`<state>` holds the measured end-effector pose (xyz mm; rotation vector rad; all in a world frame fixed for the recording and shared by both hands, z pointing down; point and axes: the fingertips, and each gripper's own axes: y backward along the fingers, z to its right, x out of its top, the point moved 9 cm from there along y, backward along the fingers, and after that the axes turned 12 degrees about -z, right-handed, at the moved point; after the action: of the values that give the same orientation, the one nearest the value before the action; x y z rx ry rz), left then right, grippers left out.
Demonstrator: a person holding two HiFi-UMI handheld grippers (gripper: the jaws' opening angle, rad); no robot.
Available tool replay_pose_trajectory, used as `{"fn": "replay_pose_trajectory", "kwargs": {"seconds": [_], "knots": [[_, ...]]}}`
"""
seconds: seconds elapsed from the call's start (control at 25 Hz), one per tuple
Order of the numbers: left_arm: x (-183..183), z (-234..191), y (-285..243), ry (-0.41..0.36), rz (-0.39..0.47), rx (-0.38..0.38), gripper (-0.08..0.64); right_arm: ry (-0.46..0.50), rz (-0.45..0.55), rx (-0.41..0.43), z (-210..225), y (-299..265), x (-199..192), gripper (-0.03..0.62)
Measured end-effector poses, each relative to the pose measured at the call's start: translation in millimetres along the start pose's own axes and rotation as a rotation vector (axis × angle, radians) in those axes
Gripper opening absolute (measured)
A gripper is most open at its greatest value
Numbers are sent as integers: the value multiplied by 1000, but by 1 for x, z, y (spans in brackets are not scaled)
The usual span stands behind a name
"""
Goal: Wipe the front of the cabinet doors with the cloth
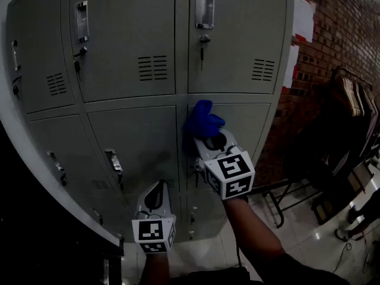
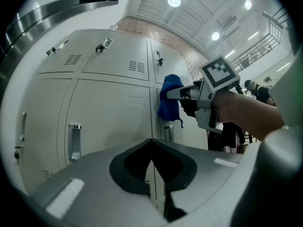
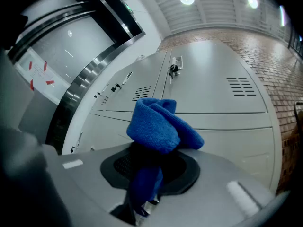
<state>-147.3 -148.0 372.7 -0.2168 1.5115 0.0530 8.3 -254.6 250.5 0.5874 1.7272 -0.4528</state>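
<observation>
The right gripper [image 1: 209,140] has its jaws clamped tight on the blue cloth [image 1: 202,121], which is bunched up against the upper left corner of the lower right door [image 1: 252,126] of the grey cabinet [image 1: 127,46]. Lower down, the left gripper [image 1: 158,193] hangs in front of the bottom doors, jaws together with nothing between them, apart from the cloth.

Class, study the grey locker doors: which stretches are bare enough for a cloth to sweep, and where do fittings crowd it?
Bare: on the grey lower middle door, between its metal handle and the blue terry cloth in the right claw; on the upper right door, between keyed lock and vent slats. Crowded: around handles, locks, vents.
</observation>
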Motion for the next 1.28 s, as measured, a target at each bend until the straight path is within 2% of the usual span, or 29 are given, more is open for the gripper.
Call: {"fn": "replay_pose_trajectory", "kwargs": {"seconds": [0.2, 0.64, 0.84, 1.28], "knots": [[0, 1, 4, 8, -4, 3, 15, 9, -32, -12, 1, -16, 7, 87], [-6, -2, 1, 8, -18, 8, 15, 20, -27, -12, 12, -15, 4, 83], [-6, 2, 1, -13, -25, 7, 15, -3, -29, -40, 30, -5, -4, 81], [-9, 13, -6, -18, -32, -17, 15, -1, -99, -153, 88, 26, -21, 84]]}}
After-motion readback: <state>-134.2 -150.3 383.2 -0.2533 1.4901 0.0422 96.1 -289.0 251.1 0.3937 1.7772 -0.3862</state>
